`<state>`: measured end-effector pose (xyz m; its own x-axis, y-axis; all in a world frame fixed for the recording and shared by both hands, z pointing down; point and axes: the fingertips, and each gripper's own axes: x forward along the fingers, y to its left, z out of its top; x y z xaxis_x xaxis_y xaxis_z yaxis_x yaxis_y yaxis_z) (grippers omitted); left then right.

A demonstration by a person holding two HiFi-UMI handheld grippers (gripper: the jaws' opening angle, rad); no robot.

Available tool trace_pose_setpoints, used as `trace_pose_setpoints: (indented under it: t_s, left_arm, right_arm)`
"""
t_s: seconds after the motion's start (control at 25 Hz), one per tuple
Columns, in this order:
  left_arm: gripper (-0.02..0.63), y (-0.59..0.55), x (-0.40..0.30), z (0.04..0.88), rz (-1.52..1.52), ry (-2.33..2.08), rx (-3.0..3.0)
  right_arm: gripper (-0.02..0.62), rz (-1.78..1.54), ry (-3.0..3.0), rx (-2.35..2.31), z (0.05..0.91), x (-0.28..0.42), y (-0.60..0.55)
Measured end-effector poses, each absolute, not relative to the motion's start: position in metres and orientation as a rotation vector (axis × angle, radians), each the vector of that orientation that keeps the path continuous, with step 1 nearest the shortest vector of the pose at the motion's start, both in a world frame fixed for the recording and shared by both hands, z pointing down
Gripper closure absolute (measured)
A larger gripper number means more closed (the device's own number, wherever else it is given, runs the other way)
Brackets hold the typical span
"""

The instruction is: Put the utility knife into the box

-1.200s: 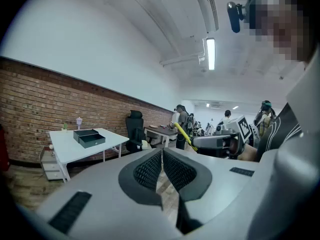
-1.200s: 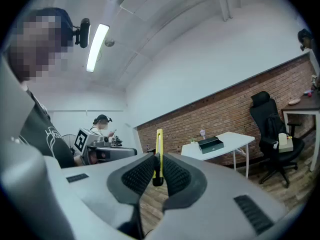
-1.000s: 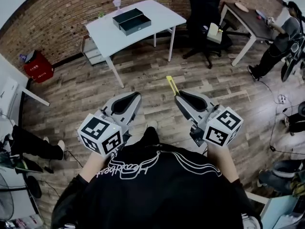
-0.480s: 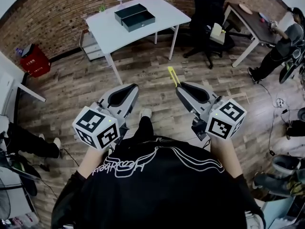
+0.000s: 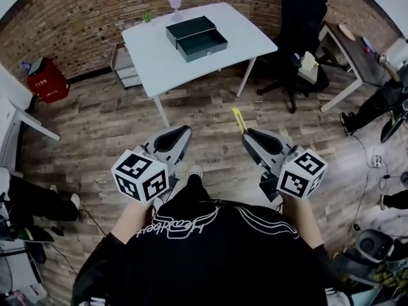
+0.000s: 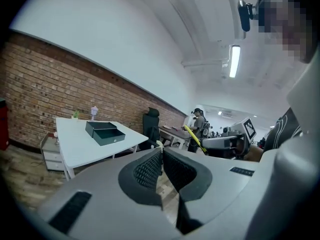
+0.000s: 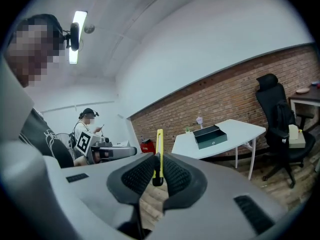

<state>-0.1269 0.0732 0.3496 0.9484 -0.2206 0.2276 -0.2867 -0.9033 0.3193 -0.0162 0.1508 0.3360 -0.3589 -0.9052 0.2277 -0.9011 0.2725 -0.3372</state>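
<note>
My right gripper is shut on a slim yellow utility knife, which sticks out forward past the jaws; in the right gripper view the utility knife stands upright between the ribbed pads. My left gripper is shut with nothing in it, its pads pressed together. Both are held at waist height over the wooden floor. The dark box lies with its lid off on a white table some way ahead, also visible as the box in the right gripper view and the box in the left gripper view.
A black office chair stands right of the white table, with a second desk beyond it. A red bin sits at the brick wall on the left. People stand at both sides of the room.
The view has closed in on the white table, which sits lower and larger in the head view. Both grippers keep their pose, the knife still held in the right one.
</note>
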Motion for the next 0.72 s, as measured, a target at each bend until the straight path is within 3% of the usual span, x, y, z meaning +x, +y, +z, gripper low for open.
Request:
trace_pose_setpoints:
  t_s: [0.4,0.72]
  left_arm:
    - [0.569,-0.082,-0.069,0.396,0.395,-0.351,2.624]
    - [0.569,-0.159,-0.030,0.407,0.411,-0.333,2.596]
  right_arm:
    - [0.536,-0.880,2.504,-1.783,0.376,0.037,-0.014]
    - [0.537,-0.858,2.522,-1.869,0.381,0.079,-0.090]
